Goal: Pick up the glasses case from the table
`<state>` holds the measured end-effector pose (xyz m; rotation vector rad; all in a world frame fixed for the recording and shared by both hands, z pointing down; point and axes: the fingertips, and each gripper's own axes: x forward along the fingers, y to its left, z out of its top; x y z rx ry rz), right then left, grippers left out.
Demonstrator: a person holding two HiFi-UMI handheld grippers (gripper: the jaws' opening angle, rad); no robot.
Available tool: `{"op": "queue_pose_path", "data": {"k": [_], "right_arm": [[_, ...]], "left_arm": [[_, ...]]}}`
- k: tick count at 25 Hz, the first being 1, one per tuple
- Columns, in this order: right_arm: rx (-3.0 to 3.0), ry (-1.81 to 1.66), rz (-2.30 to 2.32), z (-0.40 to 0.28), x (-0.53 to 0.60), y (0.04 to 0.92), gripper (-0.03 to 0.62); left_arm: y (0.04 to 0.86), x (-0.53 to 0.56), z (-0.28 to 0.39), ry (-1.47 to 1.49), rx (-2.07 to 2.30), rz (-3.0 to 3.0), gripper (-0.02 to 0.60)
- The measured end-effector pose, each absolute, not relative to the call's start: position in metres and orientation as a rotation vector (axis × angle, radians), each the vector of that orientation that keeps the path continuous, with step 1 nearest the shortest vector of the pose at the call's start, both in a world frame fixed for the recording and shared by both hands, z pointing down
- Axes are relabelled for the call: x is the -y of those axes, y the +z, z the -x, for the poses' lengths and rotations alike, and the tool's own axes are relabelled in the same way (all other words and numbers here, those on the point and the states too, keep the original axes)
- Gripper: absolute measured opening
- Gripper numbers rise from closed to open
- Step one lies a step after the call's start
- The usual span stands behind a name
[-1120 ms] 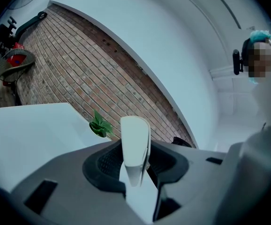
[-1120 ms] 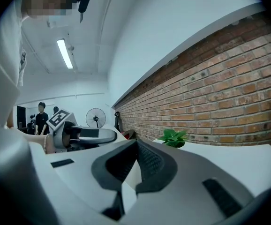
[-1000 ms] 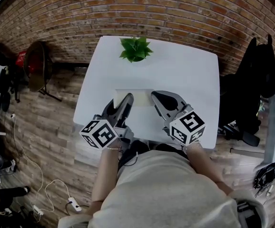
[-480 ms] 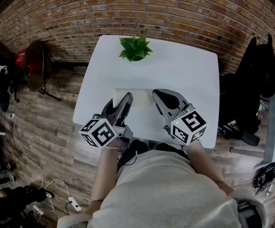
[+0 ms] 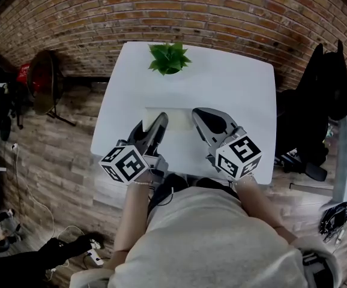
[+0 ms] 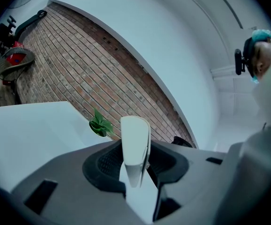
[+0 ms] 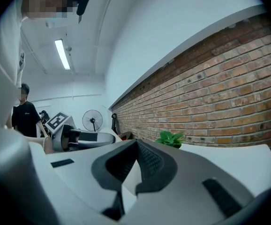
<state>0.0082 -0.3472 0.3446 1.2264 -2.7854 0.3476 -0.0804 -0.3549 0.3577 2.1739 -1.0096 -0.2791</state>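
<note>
Glasses case (image 5: 176, 116) at mid-frame over the white table (image 5: 239, 95), clamped in the left gripper's (image 5: 159, 123) jaws. Right gripper (image 5: 199, 119) just right of it, jaws closed, empty. Bare tabletop runs up to the plant (image 5: 169, 59) at the far edge.

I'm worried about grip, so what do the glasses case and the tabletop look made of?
Glasses case: probably hard plastic or a coated shell, pale and matte; smooth rounded end, no weave. Tabletop: likely laminate or painted board, smooth white, no grain showing.
</note>
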Motion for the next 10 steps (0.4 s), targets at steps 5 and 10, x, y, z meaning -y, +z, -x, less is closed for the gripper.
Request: {"op": "queue_pose_path", "data": {"k": [5, 10], "right_arm": [[2.776, 0.349, -1.233, -0.0096, 0.3475, 0.3448, -0.002], [2.767, 0.347, -1.233, -0.0091, 0.3482, 0.3474, -0.002]], "left_arm": [[0.3581, 0.3550, 0.0805, -0.276, 1.008, -2.171, 0.150], [0.3586, 0.3563, 0.0825, -0.275, 1.010, -2.169, 0.150]]}}
